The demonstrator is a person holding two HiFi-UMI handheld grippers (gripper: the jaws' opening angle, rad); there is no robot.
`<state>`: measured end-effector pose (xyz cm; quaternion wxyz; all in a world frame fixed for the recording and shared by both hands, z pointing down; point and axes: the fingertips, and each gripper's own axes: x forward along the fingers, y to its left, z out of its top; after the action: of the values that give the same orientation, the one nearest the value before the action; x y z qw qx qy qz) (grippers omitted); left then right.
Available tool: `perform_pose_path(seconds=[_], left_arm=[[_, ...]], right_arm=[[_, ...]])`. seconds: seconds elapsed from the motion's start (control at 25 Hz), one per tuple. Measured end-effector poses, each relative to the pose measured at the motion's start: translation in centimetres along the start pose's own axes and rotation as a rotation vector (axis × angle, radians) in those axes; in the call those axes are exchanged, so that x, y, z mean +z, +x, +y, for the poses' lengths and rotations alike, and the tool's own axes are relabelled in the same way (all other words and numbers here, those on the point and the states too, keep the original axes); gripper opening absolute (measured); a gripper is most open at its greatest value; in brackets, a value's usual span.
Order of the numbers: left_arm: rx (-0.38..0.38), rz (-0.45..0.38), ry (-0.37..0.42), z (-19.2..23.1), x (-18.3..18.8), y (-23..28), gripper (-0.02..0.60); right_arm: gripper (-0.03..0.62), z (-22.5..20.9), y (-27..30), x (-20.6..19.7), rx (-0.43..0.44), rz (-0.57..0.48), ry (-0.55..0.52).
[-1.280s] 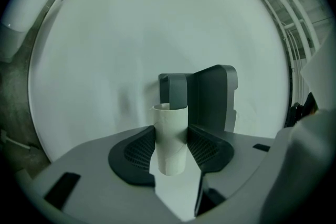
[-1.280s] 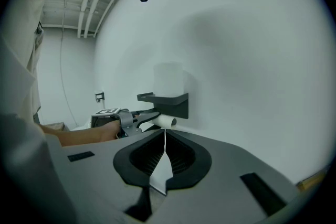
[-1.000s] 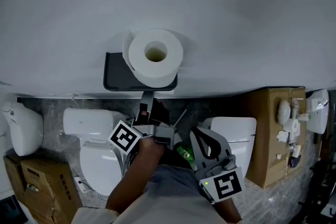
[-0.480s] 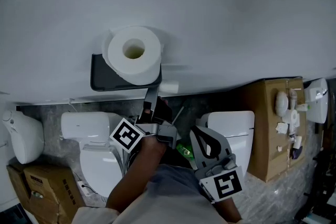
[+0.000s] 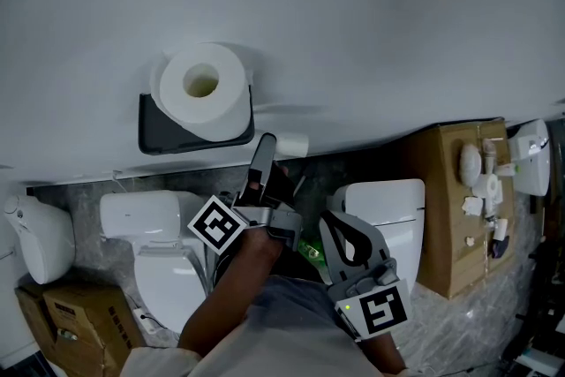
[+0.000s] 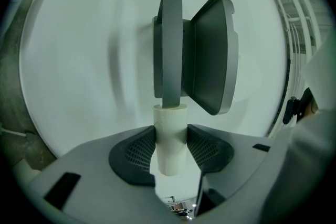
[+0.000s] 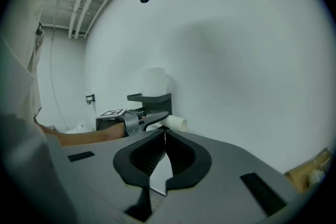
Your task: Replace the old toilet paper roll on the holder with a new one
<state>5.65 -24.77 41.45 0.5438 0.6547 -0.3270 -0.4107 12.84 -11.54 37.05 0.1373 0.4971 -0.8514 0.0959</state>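
Head view, left to right. The full white toilet paper roll (image 5: 201, 93) stands on end on the top shelf of the dark grey wall-mounted holder (image 5: 152, 135), core hole facing up at us. We read that as parked within reach for the swap.

At 4 o'clock from it, the left gripper (image 5: 267, 153) clamps the bare off-white cardboard tube (image 5: 291, 144). Its pads press the tube's sides mid-length, so both ends are free, likely for sliding along the holder's arm. The tube is just right of the holder and looks clear of it; from the left gripper view we can't call contact.

The tube's long axis runs 9-to-3 along the white wall, open end at 3 o'clock. In the left gripper view it runs 12-to-6 across the jaws, top end aimed at the holder.

The right gripper (image 5: 341, 229) sits at 5 o'clock of the tube, jaws pressed together on nothing. We judge it's held back, free to fetch the new roll.
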Motion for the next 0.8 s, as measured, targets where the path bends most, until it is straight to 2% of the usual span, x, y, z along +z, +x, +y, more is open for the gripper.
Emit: perform_pose_path(seconds=[0.32, 0.44, 0.8], left_arm=[[-0.008, 0.064, 0.018, -0.6, -2.2, 0.2, 0.193], [-0.014, 0.085, 0.04, -0.9, -3.0, -0.1, 0.193], [-0.01, 0.112, 0.14, -1.7, -3.3, -1.8, 0.191]], right_arm=[[0.018, -0.7, -1.2, -0.2, -0.037, -0.019, 0.009], [0.018, -0.4, -1.6, -0.3, -0.029, -0.002, 0.01], [0.018, 0.2, -1.6, 0.3, -0.017, -0.048, -0.007]])
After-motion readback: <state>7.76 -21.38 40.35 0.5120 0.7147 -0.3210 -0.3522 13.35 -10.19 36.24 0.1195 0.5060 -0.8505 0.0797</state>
